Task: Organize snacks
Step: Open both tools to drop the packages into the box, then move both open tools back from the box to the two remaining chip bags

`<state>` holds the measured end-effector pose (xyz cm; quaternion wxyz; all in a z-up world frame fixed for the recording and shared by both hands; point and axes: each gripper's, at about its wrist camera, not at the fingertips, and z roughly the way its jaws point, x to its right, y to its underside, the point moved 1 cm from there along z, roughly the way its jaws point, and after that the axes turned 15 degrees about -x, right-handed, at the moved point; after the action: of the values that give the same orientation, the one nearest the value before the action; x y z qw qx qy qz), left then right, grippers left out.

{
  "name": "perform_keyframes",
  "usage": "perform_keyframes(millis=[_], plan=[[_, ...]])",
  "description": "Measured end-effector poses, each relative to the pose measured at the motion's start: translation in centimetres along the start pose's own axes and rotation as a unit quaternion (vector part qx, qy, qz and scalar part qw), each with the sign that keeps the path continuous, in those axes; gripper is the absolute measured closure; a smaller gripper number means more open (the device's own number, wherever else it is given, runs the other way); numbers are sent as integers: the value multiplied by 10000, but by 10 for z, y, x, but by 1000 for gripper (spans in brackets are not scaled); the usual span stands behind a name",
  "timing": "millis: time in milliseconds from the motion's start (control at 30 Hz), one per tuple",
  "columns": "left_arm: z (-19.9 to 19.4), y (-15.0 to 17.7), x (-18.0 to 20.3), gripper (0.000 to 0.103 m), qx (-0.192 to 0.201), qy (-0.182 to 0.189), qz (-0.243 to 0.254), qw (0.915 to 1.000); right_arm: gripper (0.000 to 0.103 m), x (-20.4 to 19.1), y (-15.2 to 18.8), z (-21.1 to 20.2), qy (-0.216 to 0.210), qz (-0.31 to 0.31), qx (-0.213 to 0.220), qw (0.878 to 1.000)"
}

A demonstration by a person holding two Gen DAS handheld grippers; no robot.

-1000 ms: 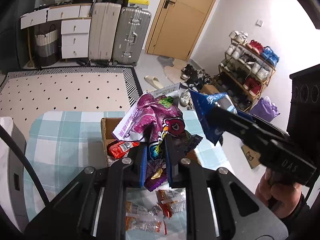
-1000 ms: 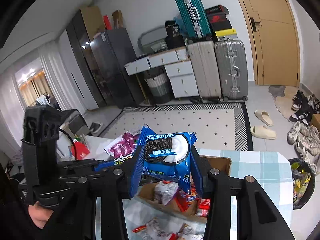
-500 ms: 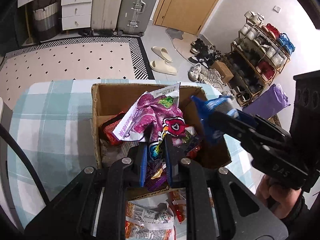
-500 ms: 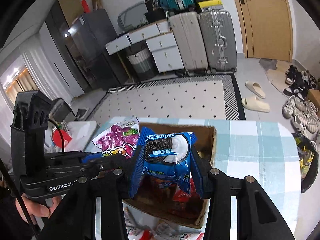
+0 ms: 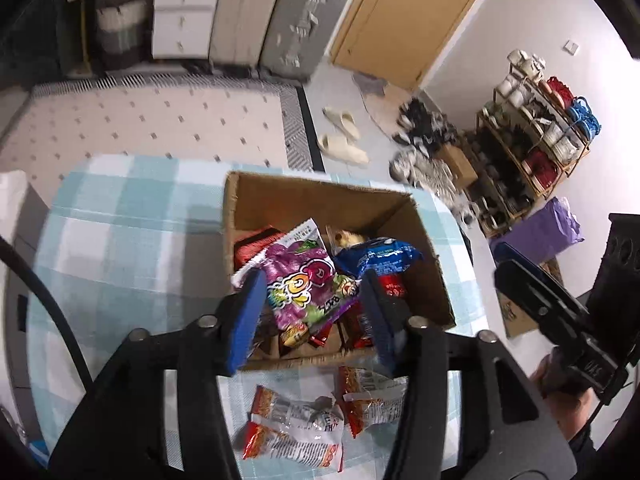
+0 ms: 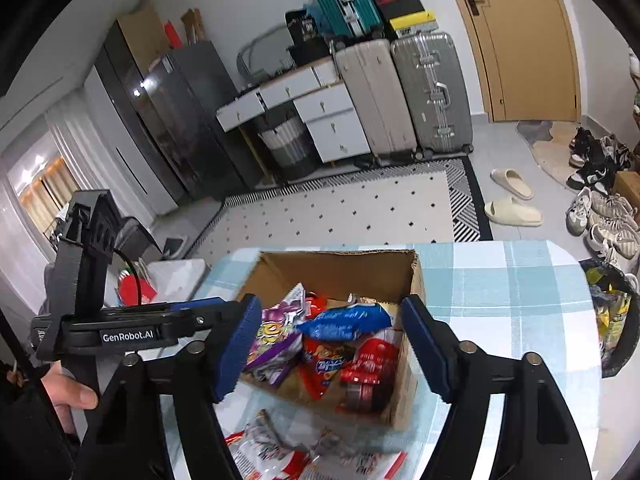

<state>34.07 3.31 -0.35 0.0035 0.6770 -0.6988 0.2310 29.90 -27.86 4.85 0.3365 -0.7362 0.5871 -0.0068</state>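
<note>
An open cardboard box (image 5: 320, 186) (image 6: 340, 270) stands on the teal checked table (image 5: 120, 240) and holds several snack packs. My left gripper (image 5: 312, 284) hovers over the box's near side. Its jaws are opening and the pads press on nothing. The purple candy bag (image 5: 304, 276) (image 6: 276, 340) lies loose in the box just below them. My right gripper (image 6: 330, 312) also hangs above the box, its jaws opening. The blue Oreo pack (image 6: 344, 322) (image 5: 380, 258) rests on the other snacks, clear of the pads.
Several red-and-clear snack packets (image 5: 296, 428) (image 6: 280, 448) lie on the table in front of the box. A dark bin (image 6: 612, 320) stands past the table's right edge. Beyond are a patterned rug (image 6: 340, 208), slippers (image 6: 512, 212), suitcases and a shoe rack (image 5: 532, 140).
Both grippers sank toward the box and their jaws opened. The purple bag and the blue Oreo pack left the grippers and now lie in the box.
</note>
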Motion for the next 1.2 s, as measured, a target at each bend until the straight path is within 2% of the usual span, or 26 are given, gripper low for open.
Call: perform_keyframes(millis=[33, 167, 267, 333, 400, 467, 533, 600, 700, 833, 1067, 1200], plan=[[-8, 8, 4, 40, 121, -60, 59, 9999, 26, -1, 4, -8, -12, 0, 72, 10000], [-44, 38, 22, 25, 745, -425, 328, 9958, 21, -10, 25, -42, -114, -25, 410, 9991], [-70, 65, 32, 22, 1168, -607, 456, 9902, 14, -21, 44, -66, -100, -185, 640, 9977], [-86, 84, 39, 19, 1484, -746, 537, 9847, 11, -30, 59, -82, 72, -404, 795, 9960], [-97, 103, 45, 18, 1713, -1016, 622, 9780, 4, -38, 74, -94, 161, -507, 976, 9938], [-104, 119, 52, 14, 1683, -1208, 685, 9759, 2, -42, 89, -106, 107, -511, 1154, 9919], [-114, 136, 56, 14, 1639, -1231, 621, 9768, 1, -45, 103, -116, 33, -478, 1264, 9908], [-122, 152, 59, 13, 1779, -1140, 592, 9756, 1, -48, 115, -125, 92, -474, 1403, 9889], [-135, 177, 68, 0, 2073, -1355, 622, 9669, 1, -55, 134, -134, 175, -574, 1546, 9862], [-142, 201, 74, 0, 2256, -1355, 703, 9622, 1, -61, 151, -136, 190, -584, 1514, 9866], [-119, 207, 62, 0, 2137, -1290, 583, 9666, 1, -61, 173, -131, 234, -482, 1504, 9872], [-103, 218, 44, 0, 2326, -1317, 435, 9626, 1, -56, 193, -119, 118, -383, 1541, 9872]])
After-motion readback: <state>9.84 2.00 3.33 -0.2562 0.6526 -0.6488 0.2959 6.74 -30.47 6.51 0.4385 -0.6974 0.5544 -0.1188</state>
